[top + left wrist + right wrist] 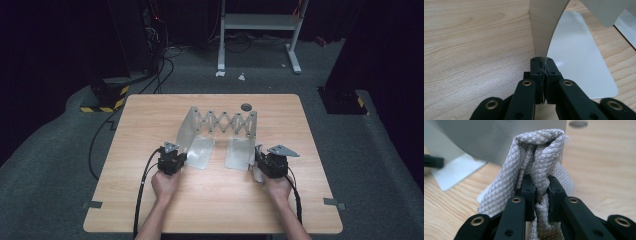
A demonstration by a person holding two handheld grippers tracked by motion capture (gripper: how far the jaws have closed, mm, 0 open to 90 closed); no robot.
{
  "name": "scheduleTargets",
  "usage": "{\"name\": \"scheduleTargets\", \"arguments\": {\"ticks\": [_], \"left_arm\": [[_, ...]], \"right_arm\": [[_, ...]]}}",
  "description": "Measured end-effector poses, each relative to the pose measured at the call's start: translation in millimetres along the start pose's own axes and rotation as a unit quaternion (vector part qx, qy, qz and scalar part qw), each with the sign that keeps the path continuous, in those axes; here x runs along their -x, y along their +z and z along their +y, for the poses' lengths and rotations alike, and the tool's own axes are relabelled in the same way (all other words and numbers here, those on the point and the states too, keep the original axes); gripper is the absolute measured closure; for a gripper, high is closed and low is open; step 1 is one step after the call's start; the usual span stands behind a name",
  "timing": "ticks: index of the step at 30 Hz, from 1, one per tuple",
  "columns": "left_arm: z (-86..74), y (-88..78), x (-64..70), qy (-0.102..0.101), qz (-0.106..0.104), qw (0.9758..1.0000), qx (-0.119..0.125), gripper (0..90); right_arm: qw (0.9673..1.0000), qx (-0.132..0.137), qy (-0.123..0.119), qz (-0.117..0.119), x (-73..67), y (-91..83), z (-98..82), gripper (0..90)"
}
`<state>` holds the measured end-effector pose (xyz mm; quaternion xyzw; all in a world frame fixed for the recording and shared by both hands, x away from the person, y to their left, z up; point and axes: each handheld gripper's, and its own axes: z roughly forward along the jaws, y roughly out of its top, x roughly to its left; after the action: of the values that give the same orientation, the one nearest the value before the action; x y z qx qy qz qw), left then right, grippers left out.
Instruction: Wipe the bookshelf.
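My right gripper (pixel 541 187) pinches a bunched grey quilted cloth (pixel 541 155), its folds squeezed between my jaws and rising above them, just in front of the right plate (pixel 238 152) of a grey metal rack (pixel 220 122). My left gripper (pixel 543 65) has its jaws pressed on the thin edge of the rack's curved left panel (pixel 545 27), which stands up from the wooden table (pixel 150 125). Farther back, the scissor lattice (pixel 225 121) joins both upright panels near the table's middle.

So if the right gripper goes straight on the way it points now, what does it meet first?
Probably the grey metal plate of the folding rack, right behind the cloth that the right gripper pinches; depth is unclear.
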<state>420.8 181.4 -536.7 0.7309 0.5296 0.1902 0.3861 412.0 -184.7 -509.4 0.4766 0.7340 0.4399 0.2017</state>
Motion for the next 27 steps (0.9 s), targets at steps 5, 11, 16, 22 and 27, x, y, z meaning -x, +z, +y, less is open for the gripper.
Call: {"name": "scheduleTargets", "arguments": {"ticks": [5,11,16,22,27], "left_arm": [[0.0,-0.1,-0.2,0.001,0.000,1.0000,-0.001,87.4],[0.0,0.0,0.0,0.000,0.000,1.0000,0.000,87.4],[0.0,0.0,0.0,0.000,0.000,1.0000,0.000,87.4],[0.1,-0.1,-0.1,0.002,0.000,1.0000,-0.001,87.4],[0.0,0.0,0.3,0.002,-0.001,1.0000,0.000,87.3]], "right_arm": [[0.9999,-0.010,0.014,0.002,3.9,7.7,-2.8,79.0],[0.9994,0.034,0.001,0.008,-1.0,-15.6,21.4,79.0],[0.9975,0.068,-0.013,0.011,-4.1,-35.1,47.3,79.0],[0.9963,0.082,-0.023,0.006,-5.0,-44.6,70.4,79.0],[0.9972,0.071,-0.022,0.000,-2.8,-36.3,71.4,79.0]]}}
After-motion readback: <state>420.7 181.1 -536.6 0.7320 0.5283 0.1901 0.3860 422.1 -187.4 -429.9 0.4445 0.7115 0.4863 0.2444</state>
